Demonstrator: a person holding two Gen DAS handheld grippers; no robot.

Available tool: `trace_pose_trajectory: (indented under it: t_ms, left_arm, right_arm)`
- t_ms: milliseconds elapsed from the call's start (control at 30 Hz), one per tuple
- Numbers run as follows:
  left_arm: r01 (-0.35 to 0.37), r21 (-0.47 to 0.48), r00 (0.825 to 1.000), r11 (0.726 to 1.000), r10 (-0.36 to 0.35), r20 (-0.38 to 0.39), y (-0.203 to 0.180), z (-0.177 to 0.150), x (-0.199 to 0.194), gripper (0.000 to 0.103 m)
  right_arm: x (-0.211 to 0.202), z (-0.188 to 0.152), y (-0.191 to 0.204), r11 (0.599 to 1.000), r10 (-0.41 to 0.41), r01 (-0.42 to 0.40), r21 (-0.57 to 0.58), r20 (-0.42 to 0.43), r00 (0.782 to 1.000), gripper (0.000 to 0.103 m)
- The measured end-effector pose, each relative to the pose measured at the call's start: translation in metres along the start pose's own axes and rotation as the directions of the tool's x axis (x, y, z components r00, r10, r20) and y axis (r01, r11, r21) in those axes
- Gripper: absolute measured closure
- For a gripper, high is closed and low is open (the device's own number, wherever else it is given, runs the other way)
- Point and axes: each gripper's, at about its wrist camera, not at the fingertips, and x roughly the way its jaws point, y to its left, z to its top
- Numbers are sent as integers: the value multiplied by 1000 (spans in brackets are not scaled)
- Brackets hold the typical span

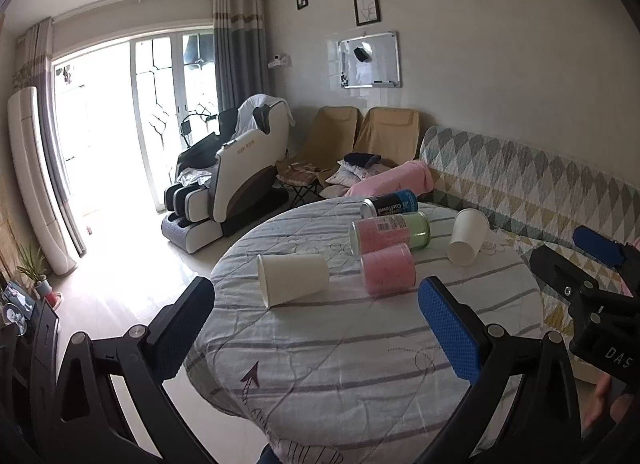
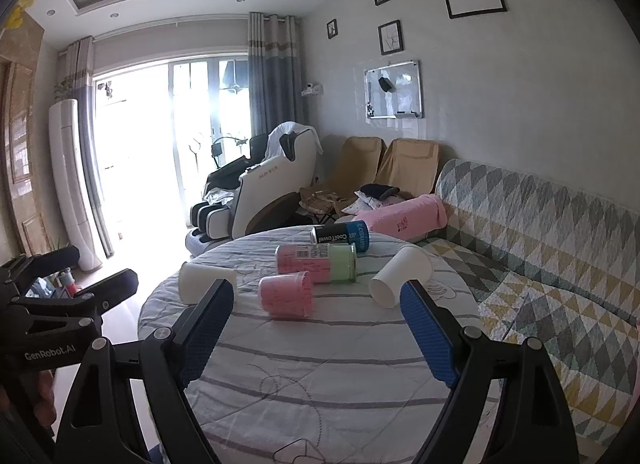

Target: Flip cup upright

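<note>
Two white paper cups lie on their sides on a round table with a striped cloth (image 1: 340, 344). The left cup (image 1: 292, 279) (image 2: 206, 280) has its mouth facing left. The right cup (image 1: 467, 237) (image 2: 400, 276) is tipped with its mouth toward the camera. A pink tumbler (image 1: 387, 272) (image 2: 286, 296) lies on its side between them. My left gripper (image 1: 316, 328) is open and empty, just short of the left cup. My right gripper (image 2: 318, 328) is open and empty, short of the pink tumbler and right cup.
A pink-and-green jar (image 1: 390, 234) (image 2: 316, 262) and a dark blue-labelled can (image 1: 390, 203) (image 2: 340, 236) lie on their sides at the table's far side. A patterned sofa (image 2: 540, 244) runs along the right. A massage chair (image 1: 228, 179) stands beyond on the left.
</note>
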Motion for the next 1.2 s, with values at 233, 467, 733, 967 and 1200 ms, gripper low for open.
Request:
trace_pose_trajectory:
  t_ms: [233,467,733,967,1200]
  left_arm:
    - [17,-4,999,1000,-17,-35,-2,6,32,0]
    - [65,20,993,998,-62,-103,-2,17,87,0]
    - [108,28,980,994,-101,-170,-8,42,157,0]
    - [163,109,918,981,-110,-382,-32,72,216,0]
    - [191,134,827,972,-86,-556,-49,126,223,0]
  right_arm:
    - [25,-1,-13,1000,-9,9,7,-31,999,16]
    - [64,-4,-34,999,-5,9,47,-90,996,16]
    - [122,9,-63,995,-7,21,99,-144,990,16]
    - [174,31,-90,975,-14,80,207,-302,953,16]
    - [187,66,-112,941,-33,191,279,-487,873,16]
